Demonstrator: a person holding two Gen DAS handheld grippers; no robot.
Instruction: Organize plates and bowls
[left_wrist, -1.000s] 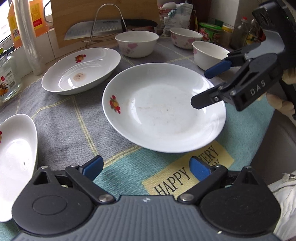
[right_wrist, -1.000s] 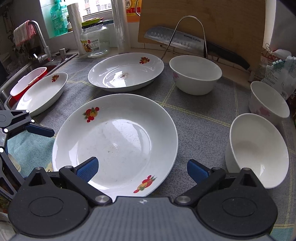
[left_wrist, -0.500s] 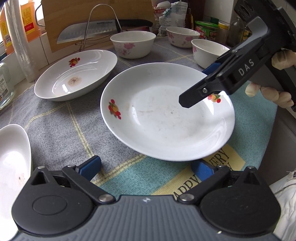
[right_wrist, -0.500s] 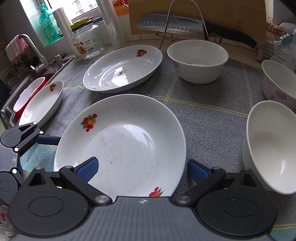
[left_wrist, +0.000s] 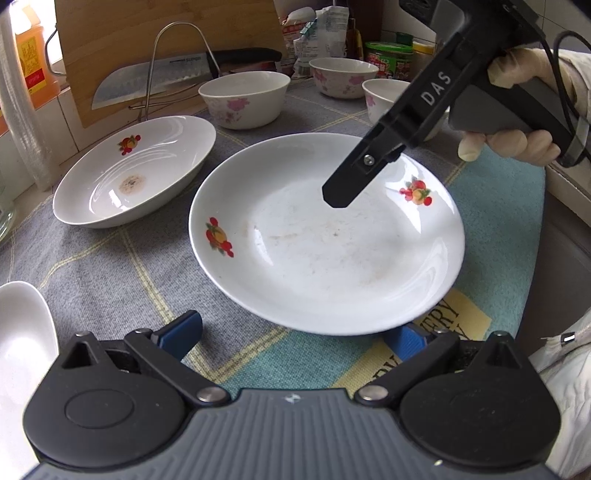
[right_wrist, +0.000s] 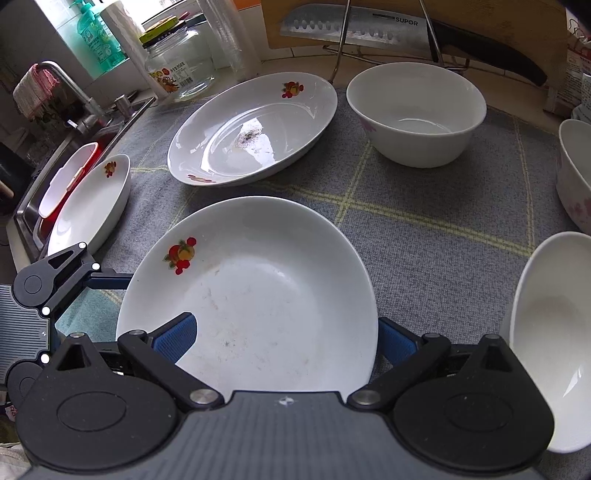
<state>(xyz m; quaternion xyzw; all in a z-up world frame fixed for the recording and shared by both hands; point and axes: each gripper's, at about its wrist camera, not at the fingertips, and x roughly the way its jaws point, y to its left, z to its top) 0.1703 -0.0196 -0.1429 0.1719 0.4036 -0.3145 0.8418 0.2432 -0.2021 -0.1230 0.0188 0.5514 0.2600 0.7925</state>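
A large white plate (left_wrist: 327, 236) with fruit decals lies on the grey cloth, seen in both views. My left gripper (left_wrist: 293, 334) stands wide open at its near rim, which reaches in between the blue pads. The right gripper (right_wrist: 284, 339) is open too and straddles the opposite rim (right_wrist: 369, 332). One of its fingers (left_wrist: 351, 181) hangs over the plate's inside, the other is outside the rim. A second plate (right_wrist: 255, 129) lies behind and a third (right_wrist: 88, 199) at the sink side. Three white bowls (right_wrist: 415, 110) (right_wrist: 576, 173) (right_wrist: 550, 332) stand to the right.
A knife (right_wrist: 369, 26) rests on a wire rack before a wooden board at the back. A glass jar (right_wrist: 177, 70) and a soap bottle stand by the window. The sink (right_wrist: 55, 177) with a red tub lies left. Packets and jars (left_wrist: 388, 59) crowd the far corner.
The right gripper has come in over the large plate, one finger now above its inside. The left gripper has drawn closer to the plate's near rim and rolled slightly.
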